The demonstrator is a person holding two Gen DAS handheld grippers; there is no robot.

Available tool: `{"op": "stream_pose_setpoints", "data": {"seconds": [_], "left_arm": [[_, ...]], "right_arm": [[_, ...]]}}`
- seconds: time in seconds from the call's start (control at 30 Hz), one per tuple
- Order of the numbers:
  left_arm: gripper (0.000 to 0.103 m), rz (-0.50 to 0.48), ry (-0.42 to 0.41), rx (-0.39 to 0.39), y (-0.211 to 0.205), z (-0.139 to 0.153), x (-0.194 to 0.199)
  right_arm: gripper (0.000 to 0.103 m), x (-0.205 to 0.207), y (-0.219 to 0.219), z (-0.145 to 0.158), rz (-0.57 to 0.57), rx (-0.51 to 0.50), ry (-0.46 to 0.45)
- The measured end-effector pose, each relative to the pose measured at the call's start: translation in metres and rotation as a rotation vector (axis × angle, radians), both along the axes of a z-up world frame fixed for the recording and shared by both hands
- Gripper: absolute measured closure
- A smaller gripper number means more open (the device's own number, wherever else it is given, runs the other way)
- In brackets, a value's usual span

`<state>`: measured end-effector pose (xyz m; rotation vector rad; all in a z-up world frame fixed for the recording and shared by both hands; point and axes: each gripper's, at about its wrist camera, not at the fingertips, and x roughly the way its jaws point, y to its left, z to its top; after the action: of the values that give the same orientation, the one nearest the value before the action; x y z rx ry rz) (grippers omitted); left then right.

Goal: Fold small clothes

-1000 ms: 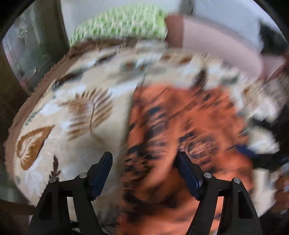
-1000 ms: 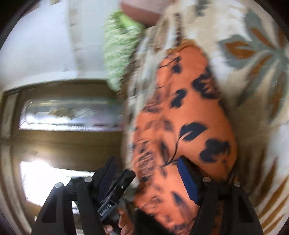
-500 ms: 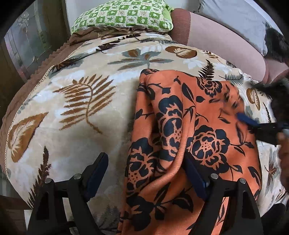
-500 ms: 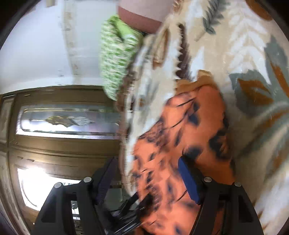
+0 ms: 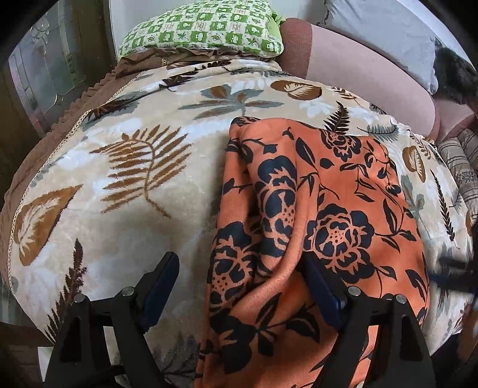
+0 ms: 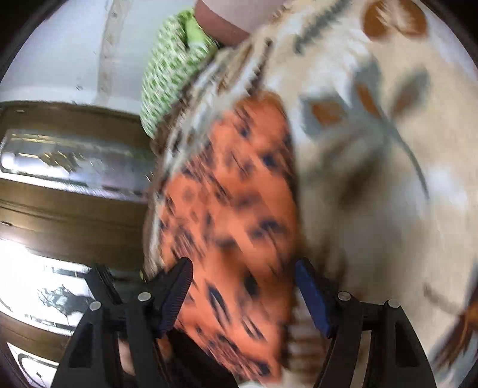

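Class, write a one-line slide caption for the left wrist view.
Open left gripper hovers over an orange floral garment on a leaf-print blanket.

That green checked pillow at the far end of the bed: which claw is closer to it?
Hard to say. Both claws hang open over the near end of the orange flowered cloth, and the green checked pillow lies far beyond each. Left claw; right claw, whose view is blurred.
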<state>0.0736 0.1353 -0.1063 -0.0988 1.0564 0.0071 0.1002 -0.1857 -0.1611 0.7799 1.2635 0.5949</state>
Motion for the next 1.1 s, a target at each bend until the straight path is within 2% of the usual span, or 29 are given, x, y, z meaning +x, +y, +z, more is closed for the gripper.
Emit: {"op": "stream_pose_setpoints", "data": {"seconds": [0.07,0.13,0.2,0.23,0.3,0.4,0.5,0.6,0.67,0.73,0.77,0.8,0.87,1.0,1.1], "left_arm": [[0.018,-0.002,0.000,0.000,0.000,0.000,0.000],[0.018,-0.005,-0.002,0.002,-0.001,0.000,-0.001],[0.018,-0.007,-0.003,0.003,-0.001,0.000,-0.001],[0.018,-0.007,-0.003,0.003,-0.001,0.000,-0.001],[0.018,-0.005,-0.005,0.000,0.000,0.000,-0.002],[0.018,-0.006,-0.005,-0.015,0.002,-0.003,-0.003],[0.018,-0.003,-0.001,-0.026,0.001,-0.001,-0.004],[0.018,-0.005,-0.019,-0.038,0.000,0.015,-0.015],[0.018,-0.039,-0.084,-0.030,-0.002,0.028,-0.030],[0.018,-0.066,-0.069,0.050,-0.009,0.020,-0.035],[0.018,-0.072,-0.022,0.089,-0.009,0.006,-0.034],[0.018,-0.075,-0.003,0.074,-0.007,-0.003,-0.033],[0.017,-0.045,0.005,-0.013,0.003,-0.012,-0.033],[0.017,-0.065,-0.004,0.002,0.002,-0.011,-0.032],[0.017,-0.057,0.000,-0.022,0.004,-0.013,-0.033]], "right_arm": [[0.029,-0.015,0.003,-0.013,0.016,0.020,0.020],[0.029,-0.023,0.006,-0.016,0.013,0.083,-0.001],[0.029,-0.025,0.010,-0.020,0.020,0.139,0.018],[0.029,-0.025,0.014,-0.022,0.027,0.131,0.027],[0.029,-0.031,0.016,-0.015,0.045,0.098,-0.015],[0.065,-0.039,0.023,-0.005,0.073,-0.064,-0.062],[0.067,-0.043,0.027,-0.009,0.081,-0.138,-0.056],[0.065,-0.045,0.030,-0.001,0.090,-0.147,-0.082],[0.063,-0.045,0.027,0.005,0.087,-0.108,-0.078],[0.045,-0.045,0.016,0.009,0.053,-0.058,-0.078],[0.042,-0.043,0.009,0.012,0.025,-0.025,-0.085],[0.039,-0.039,0.006,0.013,0.008,-0.006,-0.087],[0.037,-0.027,-0.003,0.014,-0.044,0.007,-0.091],[0.036,0.019,-0.015,0.012,-0.113,0.043,-0.092],[0.036,0.058,-0.021,0.005,-0.150,0.044,-0.066]]}}
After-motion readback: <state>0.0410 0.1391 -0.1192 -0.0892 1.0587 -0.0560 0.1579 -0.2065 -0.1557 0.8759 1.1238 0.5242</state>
